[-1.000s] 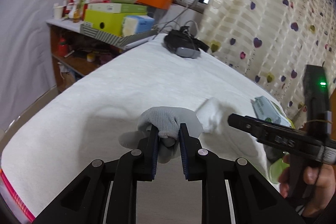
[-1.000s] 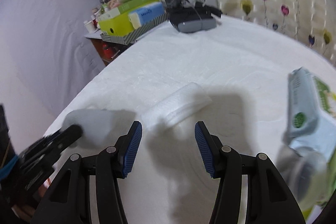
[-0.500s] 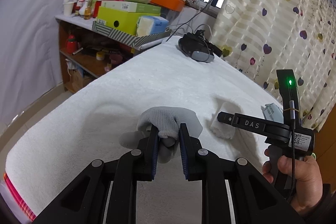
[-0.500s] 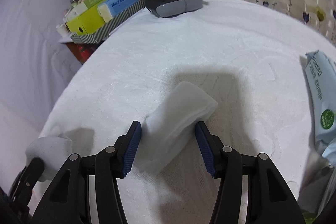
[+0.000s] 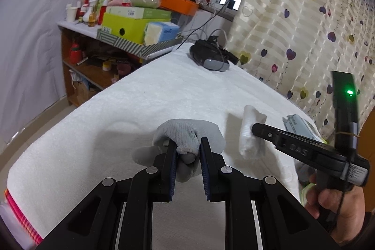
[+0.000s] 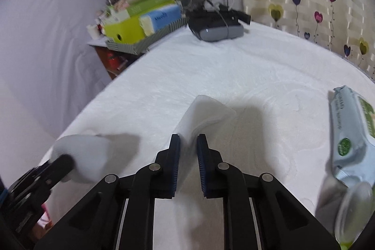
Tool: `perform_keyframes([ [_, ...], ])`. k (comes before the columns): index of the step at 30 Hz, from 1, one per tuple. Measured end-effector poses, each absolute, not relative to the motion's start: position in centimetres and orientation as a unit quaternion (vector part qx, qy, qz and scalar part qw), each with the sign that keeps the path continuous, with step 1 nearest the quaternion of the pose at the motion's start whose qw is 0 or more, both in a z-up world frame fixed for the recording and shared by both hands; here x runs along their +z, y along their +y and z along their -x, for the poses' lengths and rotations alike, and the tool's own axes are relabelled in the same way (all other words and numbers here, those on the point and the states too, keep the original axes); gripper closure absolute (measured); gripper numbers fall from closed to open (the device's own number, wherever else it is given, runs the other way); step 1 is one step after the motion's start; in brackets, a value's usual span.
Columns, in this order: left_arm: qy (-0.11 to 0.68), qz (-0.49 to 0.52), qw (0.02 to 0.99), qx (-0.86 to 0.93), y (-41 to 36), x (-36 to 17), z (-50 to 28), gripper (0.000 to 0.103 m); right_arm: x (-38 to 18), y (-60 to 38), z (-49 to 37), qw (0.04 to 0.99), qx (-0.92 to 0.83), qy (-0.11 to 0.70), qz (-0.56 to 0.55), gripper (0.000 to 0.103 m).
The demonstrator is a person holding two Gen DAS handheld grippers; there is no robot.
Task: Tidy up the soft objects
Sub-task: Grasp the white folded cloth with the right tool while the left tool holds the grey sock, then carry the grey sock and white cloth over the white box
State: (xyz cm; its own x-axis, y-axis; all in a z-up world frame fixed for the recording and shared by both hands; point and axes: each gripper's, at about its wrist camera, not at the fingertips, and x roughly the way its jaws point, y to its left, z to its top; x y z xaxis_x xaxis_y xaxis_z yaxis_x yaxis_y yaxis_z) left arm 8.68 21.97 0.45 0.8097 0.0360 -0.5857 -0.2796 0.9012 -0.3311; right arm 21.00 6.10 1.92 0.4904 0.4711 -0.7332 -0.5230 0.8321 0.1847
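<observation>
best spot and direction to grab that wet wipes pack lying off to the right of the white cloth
Judging by its pose, grip the wet wipes pack across its narrow width near the middle, coming from above. It lies flat on the white towel with its length running away from the camera, so the long edges offer two parallel sides. The soft wrapper will likely dent, so close gently.

A black-and-grey headset (image 5: 209, 57) lies at upper centre on the white bed cover (image 5: 145, 104). At upper left, a cluttered shelf (image 5: 77, 27) carries a lime-green box (image 5: 121, 27); heart-patterned curtains (image 5: 304, 15) hang at right.
</observation>
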Motion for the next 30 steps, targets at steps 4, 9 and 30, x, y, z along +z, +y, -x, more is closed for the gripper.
perform_keyframes([
  [4, 0.292, 0.197, 0.933, 0.079, 20.5, 1.4, -8.2, 0.085, 3.6, 4.1, -19.2, 0.867, 0.302, 0.396, 0.015, 0.087],
  [9, 0.286, 0.184, 0.938, 0.068, 18.5, 2.5, -7.7, 0.085, 5.7, 1.1, -16.7, 0.873, 0.315, 0.371, -0.007, 0.087],
  [30, 0.267, 0.13, 0.954, -0.036, 7.4, 6.5, -6.6, 0.085, 10.5, -10.7, -9.5, 0.908, 0.293, 0.294, -0.059, 0.087],
])
